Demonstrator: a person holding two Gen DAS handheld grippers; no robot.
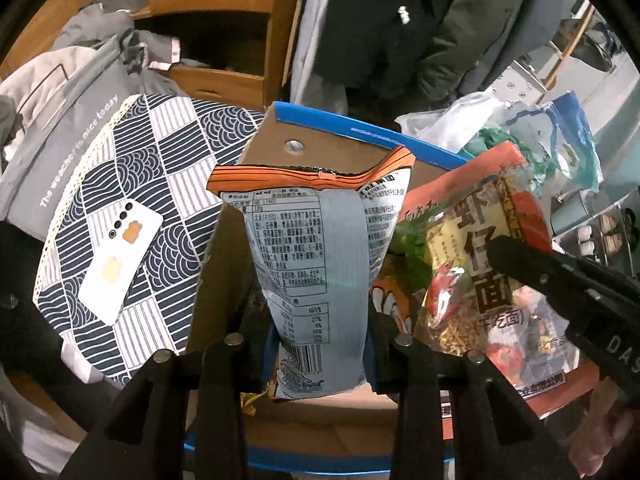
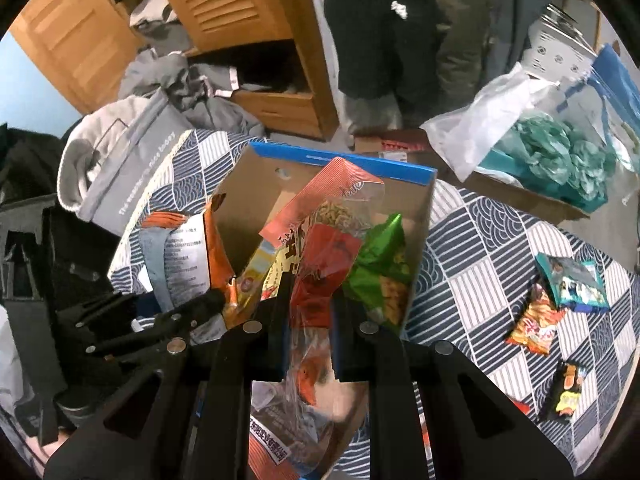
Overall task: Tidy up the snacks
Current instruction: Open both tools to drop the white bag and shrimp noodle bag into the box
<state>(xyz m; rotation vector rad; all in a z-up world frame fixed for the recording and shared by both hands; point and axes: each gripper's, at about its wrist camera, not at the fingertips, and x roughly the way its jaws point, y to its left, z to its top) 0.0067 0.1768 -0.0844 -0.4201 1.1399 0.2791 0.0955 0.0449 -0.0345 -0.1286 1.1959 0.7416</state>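
Note:
An open cardboard box with a blue rim [image 1: 360,130] stands on a patterned blue-and-white cloth [image 2: 500,260]. My left gripper [image 1: 322,344] is shut on a silver-and-orange snack bag [image 1: 316,248], held upright over the box's left side. My right gripper [image 2: 310,344] is shut on a clear red-and-orange noodle packet [image 2: 324,248], which hangs over the box opening. A green snack bag [image 2: 380,272] lies inside the box [image 2: 360,166]. The left wrist view shows the noodle packet [image 1: 480,264] and right gripper [image 1: 504,252] at right. The right wrist view shows the left gripper [image 2: 216,300] and silver bag [image 2: 184,256] at left.
Three loose packets lie on the cloth at right: teal [image 2: 576,280], orange [image 2: 534,324], black [image 2: 566,390]. A white phone [image 1: 120,264] rests left of the box. A grey tote [image 1: 60,152], a wooden cabinet [image 2: 224,0] and a plastic bag of green stuff [image 2: 552,160] stand behind. A person in dark clothes stands beyond.

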